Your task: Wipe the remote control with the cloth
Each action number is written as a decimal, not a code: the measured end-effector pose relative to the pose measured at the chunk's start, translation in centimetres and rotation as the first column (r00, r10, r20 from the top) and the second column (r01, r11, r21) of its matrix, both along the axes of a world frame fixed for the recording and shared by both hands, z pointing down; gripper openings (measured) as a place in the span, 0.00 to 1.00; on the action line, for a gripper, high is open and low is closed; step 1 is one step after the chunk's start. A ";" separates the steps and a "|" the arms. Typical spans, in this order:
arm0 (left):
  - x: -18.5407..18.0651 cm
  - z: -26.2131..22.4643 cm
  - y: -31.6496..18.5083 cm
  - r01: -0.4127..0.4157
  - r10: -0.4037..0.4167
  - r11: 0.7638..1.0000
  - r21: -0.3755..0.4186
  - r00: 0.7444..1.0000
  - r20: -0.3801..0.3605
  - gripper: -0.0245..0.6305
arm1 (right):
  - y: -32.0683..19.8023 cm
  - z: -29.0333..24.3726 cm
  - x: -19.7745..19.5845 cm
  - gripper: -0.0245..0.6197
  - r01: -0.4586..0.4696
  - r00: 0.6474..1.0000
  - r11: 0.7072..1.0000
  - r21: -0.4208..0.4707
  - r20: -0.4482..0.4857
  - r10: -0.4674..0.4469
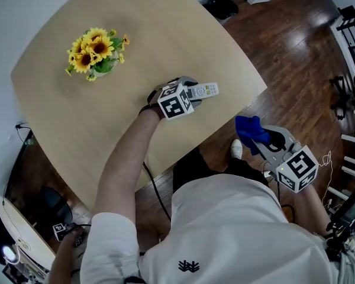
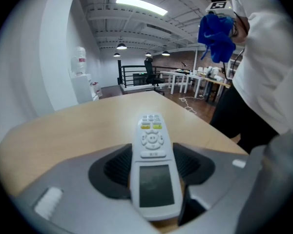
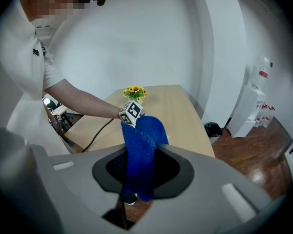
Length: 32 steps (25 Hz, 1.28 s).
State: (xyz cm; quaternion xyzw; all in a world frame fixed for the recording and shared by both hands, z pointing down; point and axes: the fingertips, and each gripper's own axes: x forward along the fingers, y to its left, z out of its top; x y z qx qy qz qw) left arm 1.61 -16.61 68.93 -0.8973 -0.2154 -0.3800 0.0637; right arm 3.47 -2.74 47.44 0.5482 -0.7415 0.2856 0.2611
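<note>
A pale grey remote control [image 1: 205, 90] with a small screen and yellow buttons lies in my left gripper [image 1: 192, 93] over the near right part of the round wooden table [image 1: 65, 123]. In the left gripper view the remote [image 2: 153, 167] sits between the jaws, which are shut on it, its button end pointing away. My right gripper [image 1: 261, 139] hangs off the table's edge over the floor, shut on a blue cloth [image 1: 251, 132]. The cloth [image 3: 140, 152] droops out of the jaws in the right gripper view, and also shows up high in the left gripper view as the blue cloth [image 2: 216, 37].
A small bunch of sunflowers [image 1: 96, 52] stands on the table's far left. Dark wooden floor [image 1: 284, 58] lies to the right, with a black railing [image 1: 350, 31] at the far right. A cable [image 1: 155, 191] runs down from my left arm. Gear sits on the floor at the lower left.
</note>
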 end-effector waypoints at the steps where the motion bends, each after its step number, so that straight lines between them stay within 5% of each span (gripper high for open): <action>1: 0.0 0.0 -0.2 0.042 -0.042 0.999 -0.011 0.999 0.003 0.46 | -0.1 -0.1 -0.1 0.17 0.001 1.000 1.000 0.001 -0.001 -0.001; 11: -2.0 -6.1 -1.0 0.365 -0.366 0.931 -0.025 0.926 -0.092 0.46 | -3.1 -2.8 0.4 0.17 0.062 0.998 0.995 0.076 -0.016 -0.061; 18: -4.8 -14.3 0.7 0.534 -0.527 0.845 0.003 0.834 -0.162 0.46 | -7.7 -7.6 -1.4 0.17 0.225 0.974 0.946 0.232 -0.017 -0.227; 21: -5.6 -17.7 0.9 0.609 -0.594 0.793 0.027 0.781 -0.192 0.46 | -10.0 -9.3 -3.8 0.17 0.336 0.936 0.890 0.307 -0.005 -0.352; 26: -6.2 -22.1 1.3 0.708 -0.678 0.704 0.057 0.694 -0.242 0.46 | -11.7 -11.1 -10.1 0.17 0.542 0.806 0.738 0.403 -0.002 -0.591; 32: -5.9 -24.1 2.0 0.776 -0.738 0.627 0.072 0.621 -0.264 0.46 | -10.6 -10.1 -13.0 0.17 0.648 0.701 0.647 0.401 0.016 -0.713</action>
